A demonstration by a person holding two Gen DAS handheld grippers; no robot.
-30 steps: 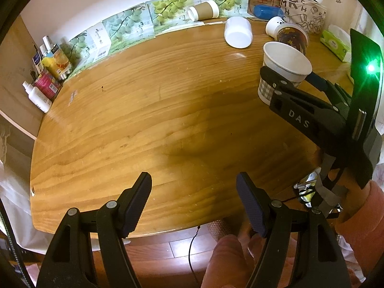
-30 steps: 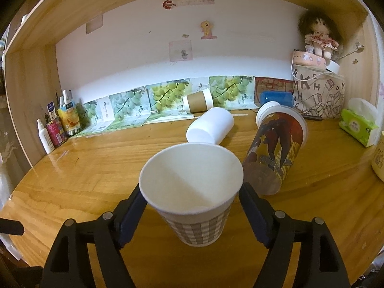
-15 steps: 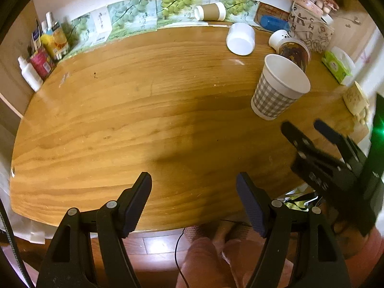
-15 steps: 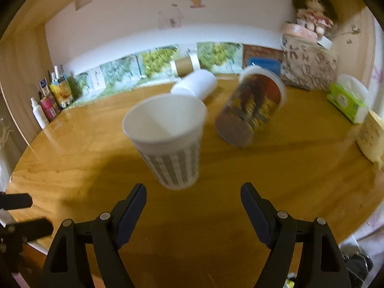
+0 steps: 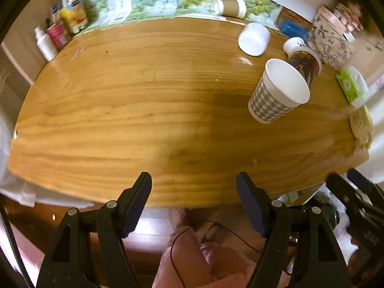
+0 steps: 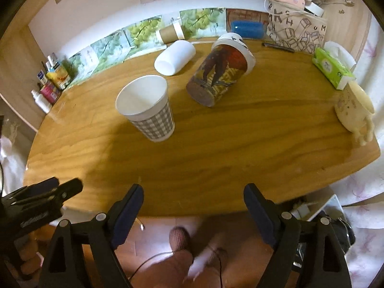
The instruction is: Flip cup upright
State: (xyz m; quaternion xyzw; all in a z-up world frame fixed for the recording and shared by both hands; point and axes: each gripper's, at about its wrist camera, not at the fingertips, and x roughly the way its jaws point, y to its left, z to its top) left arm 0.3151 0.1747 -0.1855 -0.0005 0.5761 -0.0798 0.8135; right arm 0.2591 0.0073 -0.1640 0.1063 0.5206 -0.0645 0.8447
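Note:
A grey-checked paper cup (image 6: 148,110) stands upright, mouth up, on the wooden table (image 6: 216,148); in the left wrist view the cup (image 5: 276,96) is at the right. My right gripper (image 6: 193,204) is open and empty, pulled back over the table's near edge, well clear of the cup. My left gripper (image 5: 194,193) is open and empty at the near edge. The right gripper also shows in the left wrist view (image 5: 355,192), and the left gripper in the right wrist view (image 6: 40,201).
A printed cup (image 6: 220,74) and a white cup (image 6: 175,57) lie on their sides behind the checked cup, a brown cup (image 6: 170,33) further back. A tissue box (image 6: 333,69), cream figurine (image 6: 355,112), patterned bag (image 6: 297,28) stand right; bottles (image 6: 50,84) left.
My right gripper let go of the checked cup, which now stands on the table, and drew back to the near edge. My left gripper also pulled back a little.

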